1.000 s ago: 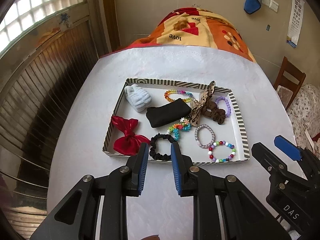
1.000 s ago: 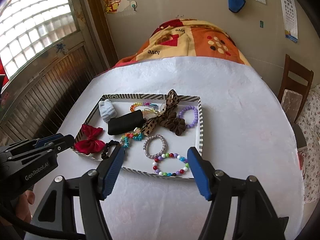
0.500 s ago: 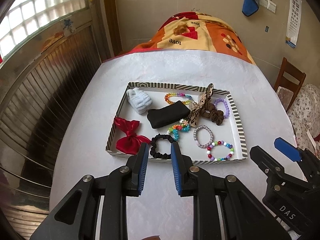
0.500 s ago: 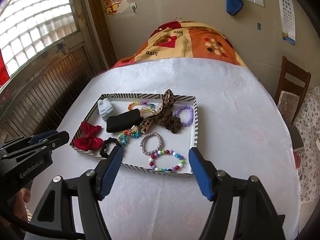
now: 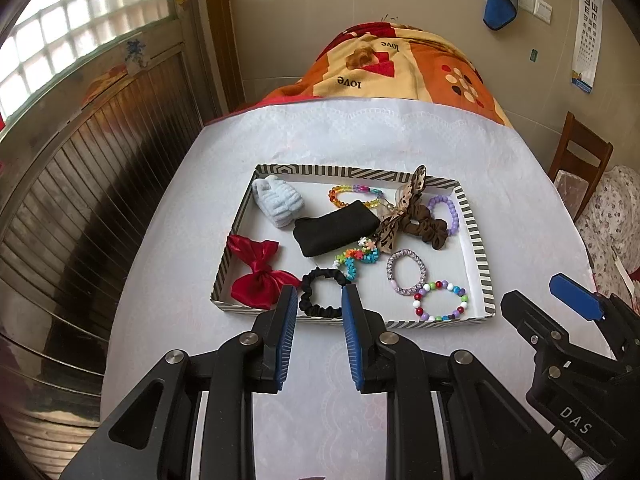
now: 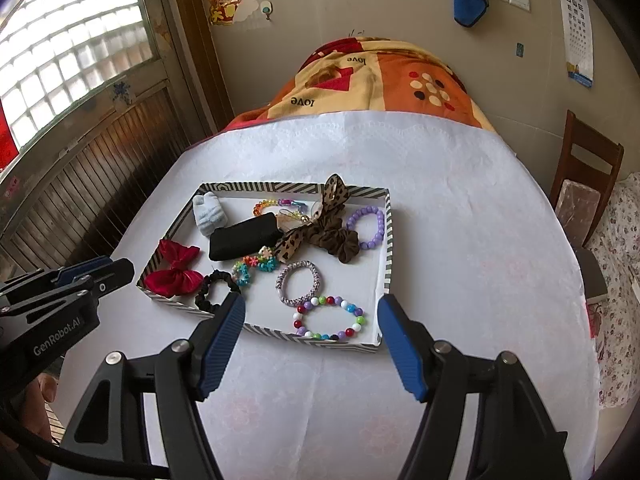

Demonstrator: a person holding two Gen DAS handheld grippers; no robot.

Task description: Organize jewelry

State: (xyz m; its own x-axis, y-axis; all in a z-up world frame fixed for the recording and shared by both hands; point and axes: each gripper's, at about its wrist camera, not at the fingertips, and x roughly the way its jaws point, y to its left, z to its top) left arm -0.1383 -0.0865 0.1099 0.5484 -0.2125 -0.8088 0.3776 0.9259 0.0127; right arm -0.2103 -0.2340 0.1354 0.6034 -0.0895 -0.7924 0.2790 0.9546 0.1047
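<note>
A striped-rim tray (image 5: 352, 171) lies on the white tablecloth and holds hair ties and bracelets. Among them are a red bow (image 5: 260, 276), a black scrunchie (image 5: 324, 273), a multicolour bead bracelet (image 5: 440, 283), a purple bead bracelet (image 5: 454, 216), a leopard scrunchie (image 5: 424, 224) and a black band (image 5: 336, 230). My left gripper (image 5: 320, 292) hovers at the tray's near edge over the black scrunchie, with a narrow gap between its jaws and nothing in it. My right gripper (image 6: 311, 304) stands wide open above the tray's (image 6: 288, 187) near right corner, framing the bead bracelet (image 6: 356, 312) without touching it.
An orange patterned blanket (image 5: 400, 68) covers the far end of the table. A wooden chair (image 5: 580, 160) stands at the right, and a slatted wooden wall (image 5: 100, 200) runs along the left. Bare white cloth (image 6: 460, 240) lies to the right of the tray.
The left view has drifted slightly, so the tray sits a bit differently in it. The right jaws stand a touch wider. Nothing in the tray has moved.
</note>
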